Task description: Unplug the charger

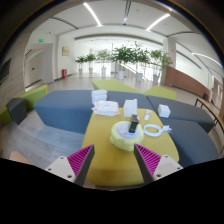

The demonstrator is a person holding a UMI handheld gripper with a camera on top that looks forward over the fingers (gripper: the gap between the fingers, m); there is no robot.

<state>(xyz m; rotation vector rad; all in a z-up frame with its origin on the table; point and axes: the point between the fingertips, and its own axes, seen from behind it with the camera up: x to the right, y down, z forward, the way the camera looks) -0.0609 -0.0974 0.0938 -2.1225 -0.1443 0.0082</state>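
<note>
Yellow table (100,140) sits among blue sofas (62,108) in a bright lobby with plants (128,55) at the back. White charger (130,107) stands upright mid-table beyond the fingers, white cable (154,129) coiled near it, dark phone (133,126) between. Gripper (113,160) open wide, 2 pink pads (80,158) apart, holding nothing.

I'm in a big office lobby or lounge; long strip lights (95,13) run overhead; potted plants (125,56) line the far glass wall; blue sofas (62,108) flank my yellow table (105,150).
</note>
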